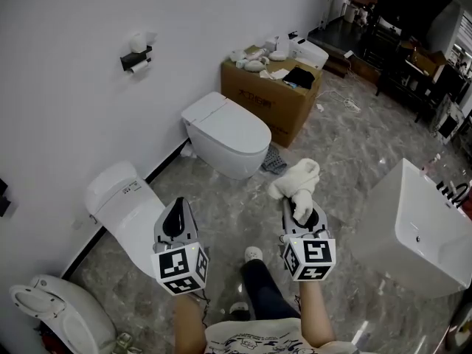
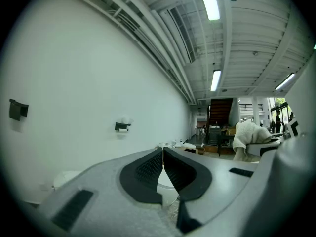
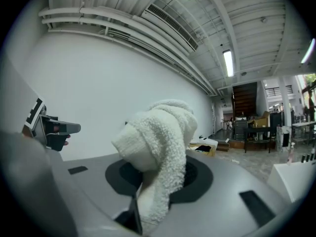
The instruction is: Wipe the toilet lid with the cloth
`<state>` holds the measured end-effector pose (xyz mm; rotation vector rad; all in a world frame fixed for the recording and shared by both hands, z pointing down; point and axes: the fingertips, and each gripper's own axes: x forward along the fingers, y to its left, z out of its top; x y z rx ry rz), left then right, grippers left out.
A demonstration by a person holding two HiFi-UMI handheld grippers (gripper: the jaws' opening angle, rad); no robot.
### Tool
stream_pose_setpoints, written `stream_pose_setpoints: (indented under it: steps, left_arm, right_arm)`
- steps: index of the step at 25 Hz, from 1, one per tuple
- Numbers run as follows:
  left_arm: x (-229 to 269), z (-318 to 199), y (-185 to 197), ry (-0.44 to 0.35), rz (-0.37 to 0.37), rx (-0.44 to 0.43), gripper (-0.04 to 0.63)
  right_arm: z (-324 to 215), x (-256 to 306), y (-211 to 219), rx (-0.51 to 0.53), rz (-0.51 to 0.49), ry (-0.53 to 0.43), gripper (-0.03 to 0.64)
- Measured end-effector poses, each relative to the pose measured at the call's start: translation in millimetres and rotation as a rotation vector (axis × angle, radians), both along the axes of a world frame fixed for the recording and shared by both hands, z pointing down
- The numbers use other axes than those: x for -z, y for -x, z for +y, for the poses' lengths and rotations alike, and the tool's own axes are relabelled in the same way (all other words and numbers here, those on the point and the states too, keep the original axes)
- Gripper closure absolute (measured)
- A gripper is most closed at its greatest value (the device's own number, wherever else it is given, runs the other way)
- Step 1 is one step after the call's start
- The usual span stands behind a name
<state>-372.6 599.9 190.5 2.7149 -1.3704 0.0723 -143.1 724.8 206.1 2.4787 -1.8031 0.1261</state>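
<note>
Only the head view shows the floor and the toilets along the wall. A near toilet (image 1: 122,201), its lid (image 1: 116,185) down, lies just left of the left gripper (image 1: 175,214) in the picture. A far toilet (image 1: 227,133), also shut, stands well ahead of both grippers, with a box (image 1: 271,94) beyond it. The gripper views look level across the room, at wall and ceiling, but they settle the jaws. The left gripper view shows its jaws pressed together, the pads meeting at the tips with nothing between them. The right gripper view shows the right gripper (image 3: 158,177) clamped on the cloth (image 3: 159,141), a white fluffy wad that bulges above the jaws and droops down between them. That view also catches the left gripper at its left edge, and the left gripper view catches the cloth at its right edge. In the head view the cloth is held in the air over the floor, apart from both toilets, to the right of the near toilet and short of the far toilet.
</note>
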Motion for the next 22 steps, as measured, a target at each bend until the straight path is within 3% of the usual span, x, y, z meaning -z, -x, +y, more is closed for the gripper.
stream_pose_setpoints:
  steps: [10,22]
  left_arm:
    - [-0.9,-89.8,-54.9,-0.014,-0.018,0.059,0.583]
    - [10.5,-211.9,-160.7,-0.020,-0.017,0.118,0.583]
  right_arm:
    - [-104.5,-5.4,-65.8,0.058,-0.010,-0.002,0.508]
    - [-240.5,12.3,-186.1,0.107,-0.001,-0.027,0.508]
